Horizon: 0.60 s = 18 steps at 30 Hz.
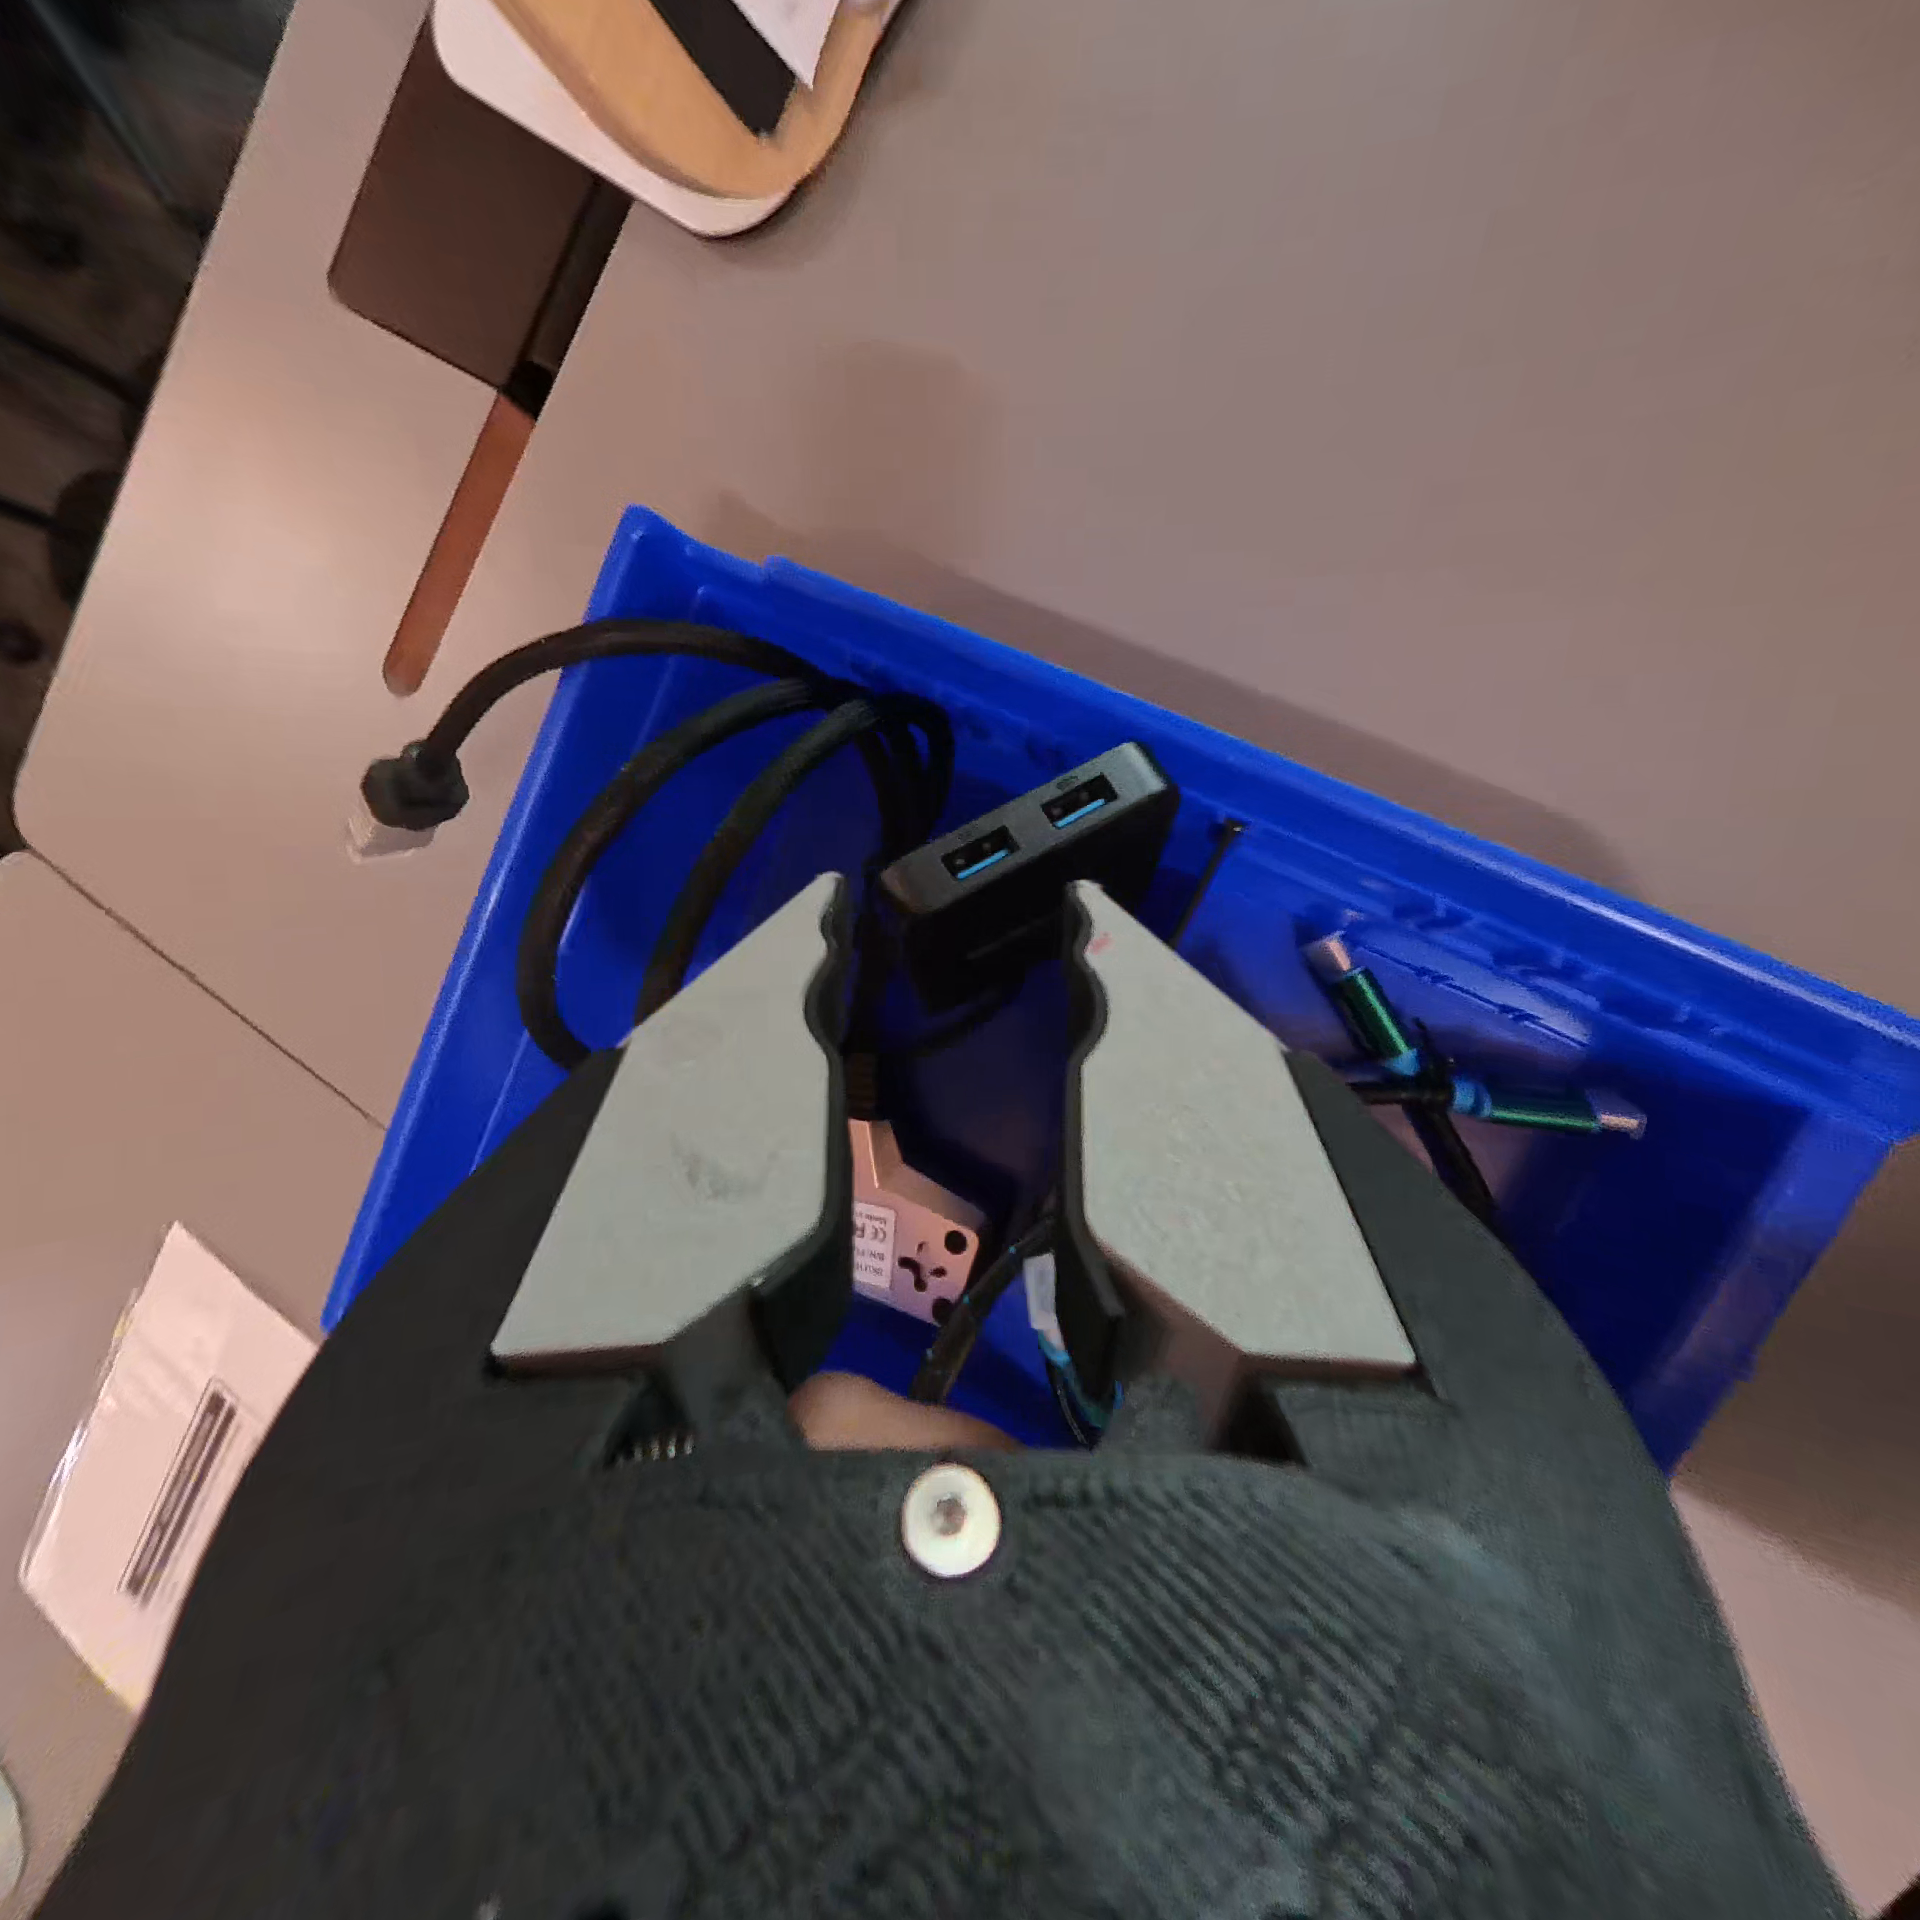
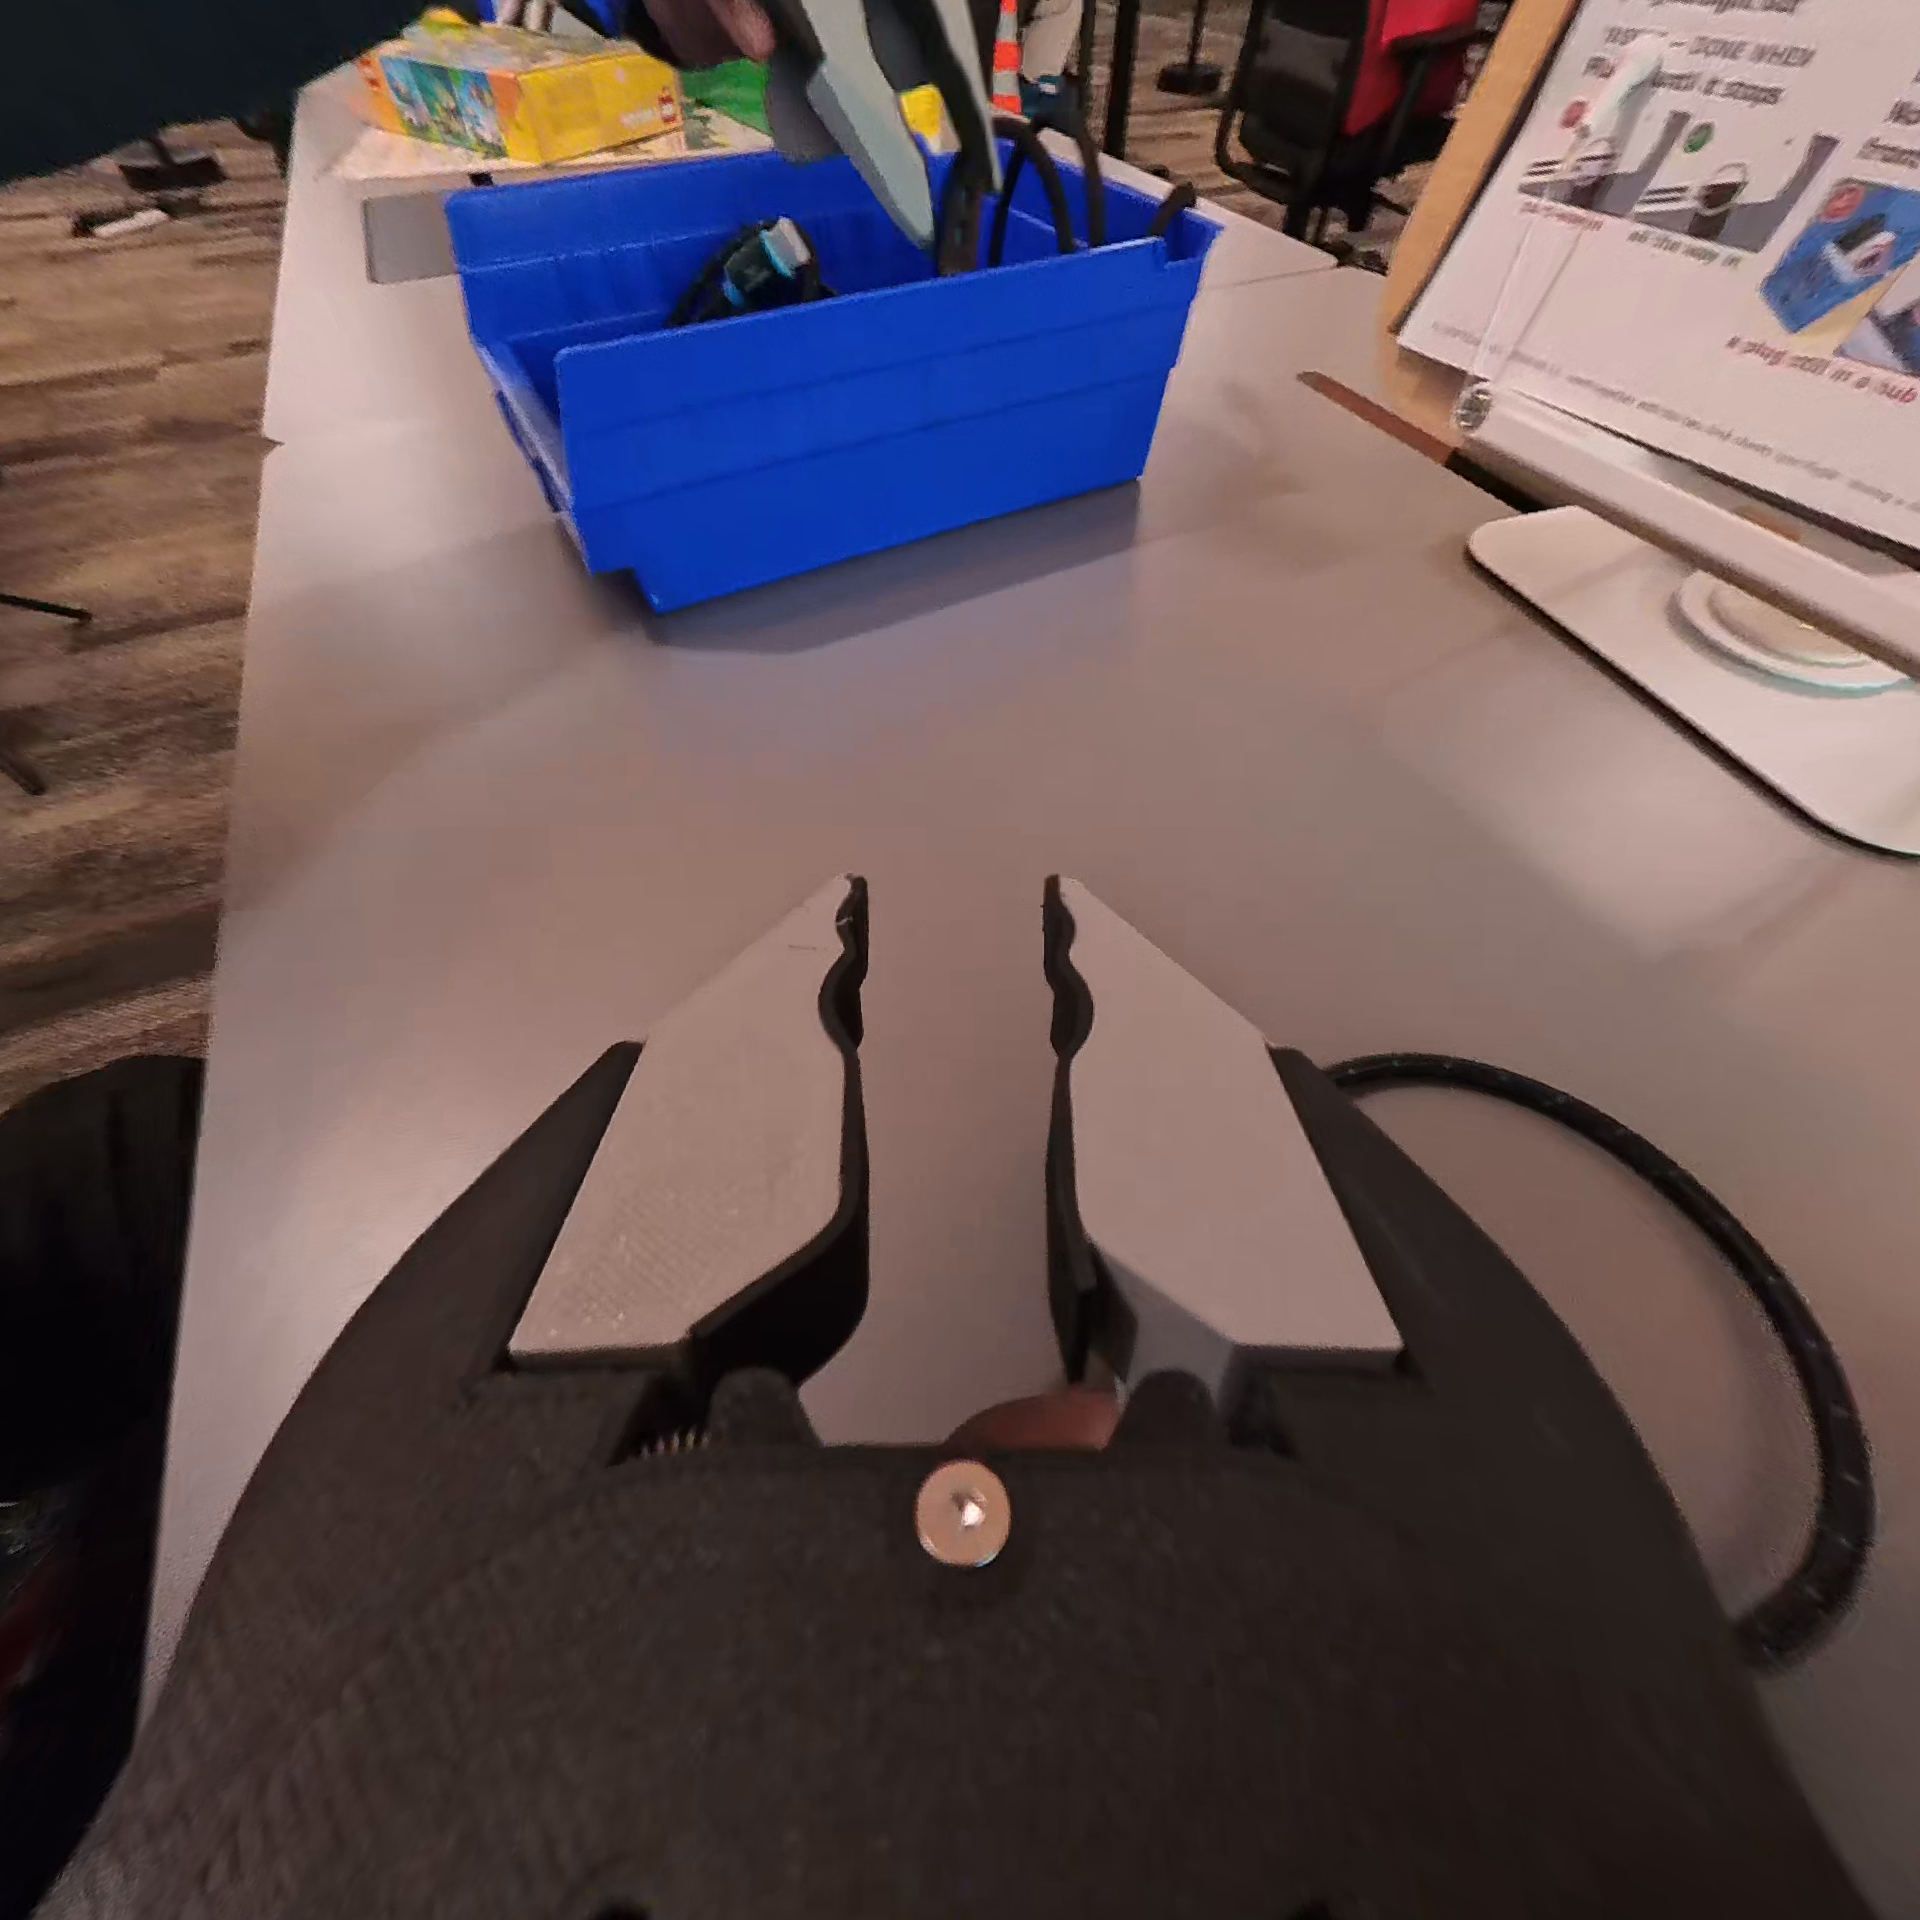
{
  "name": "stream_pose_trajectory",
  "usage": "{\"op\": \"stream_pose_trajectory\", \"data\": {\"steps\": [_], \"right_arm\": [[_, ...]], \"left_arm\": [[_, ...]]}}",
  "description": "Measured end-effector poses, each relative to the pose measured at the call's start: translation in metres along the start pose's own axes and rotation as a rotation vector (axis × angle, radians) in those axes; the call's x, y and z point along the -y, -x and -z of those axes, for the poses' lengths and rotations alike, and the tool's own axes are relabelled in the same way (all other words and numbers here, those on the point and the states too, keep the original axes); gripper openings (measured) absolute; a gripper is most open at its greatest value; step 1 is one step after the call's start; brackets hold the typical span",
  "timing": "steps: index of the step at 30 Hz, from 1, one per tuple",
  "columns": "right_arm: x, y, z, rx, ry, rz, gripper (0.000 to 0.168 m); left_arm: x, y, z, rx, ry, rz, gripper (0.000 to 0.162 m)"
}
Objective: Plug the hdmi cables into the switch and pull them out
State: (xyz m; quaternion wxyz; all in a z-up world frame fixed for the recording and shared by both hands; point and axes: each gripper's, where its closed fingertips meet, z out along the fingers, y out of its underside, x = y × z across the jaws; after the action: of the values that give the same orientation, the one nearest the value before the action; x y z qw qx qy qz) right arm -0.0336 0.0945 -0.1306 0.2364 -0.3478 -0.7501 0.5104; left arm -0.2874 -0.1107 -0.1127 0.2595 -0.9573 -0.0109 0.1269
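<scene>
A black switch (image 1: pixel 1029 831) with two blue ports lies tilted in a blue bin (image 1: pixel 1558 935), on coiled black braided cables (image 1: pixel 623 831). One cable runs out over the bin's left wall, and its HDMI plug (image 1: pixel 410 795) rests on the table. My left gripper (image 1: pixel 956 899) is open above the bin, with its fingertips to either side of the switch's near end; I cannot tell whether they touch it. It also shows in the right wrist view (image 2: pixel 894 156), reaching into the bin (image 2: pixel 862 436). My right gripper (image 2: pixel 954 894) is open and empty, low over the grey table.
Green-blue cables (image 1: pixel 1455 1070) and a silver adapter (image 1: pixel 904 1216) lie in the bin. A black cable (image 2: pixel 1766 1299) curves on the table by my right gripper. A white monitor base (image 2: pixel 1714 644) and an instruction sheet (image 2: pixel 1714 208) stand at the right. A yellow toy box (image 2: pixel 520 88) sits behind the bin. The left gripper's tips are roughly 35 centimeters from the right gripper's. The silver adapter (image 1: pixel 904 1216) is closer to my left gripper, around 12 centimeters from its tips; the right tips are 40 centimeters off.
</scene>
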Motion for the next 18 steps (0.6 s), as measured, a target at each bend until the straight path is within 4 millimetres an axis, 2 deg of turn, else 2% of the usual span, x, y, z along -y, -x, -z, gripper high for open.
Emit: {"op": "stream_pose_trajectory", "data": {"steps": [4,9,13,16,18], "right_arm": [[0.005,0.018,-0.001,0.093,-0.034,-0.030,0.032],[0.013,0.035,-0.002,0.179,-0.063,-0.062,0.031],[0.007,0.046,-0.007,0.254,-0.041,-0.122,0.032],[-0.002,0.053,-0.014,0.295,0.001,-0.136,0.033],[-0.011,0.055,-0.019,0.291,0.042,-0.122,0.034]], "left_arm": [[-0.009,0.002,0.001,0.094,0.003,0.005,0.039],[-0.026,0.006,-0.008,0.085,0.012,-0.013,0.040],[-0.021,-0.006,-0.022,-0.066,-0.031,-0.049,0.049],[-0.020,-0.014,-0.025,-0.155,-0.022,-0.117,0.043],[-0.020,-0.012,-0.023,-0.165,-0.019,-0.165,0.038]]}}
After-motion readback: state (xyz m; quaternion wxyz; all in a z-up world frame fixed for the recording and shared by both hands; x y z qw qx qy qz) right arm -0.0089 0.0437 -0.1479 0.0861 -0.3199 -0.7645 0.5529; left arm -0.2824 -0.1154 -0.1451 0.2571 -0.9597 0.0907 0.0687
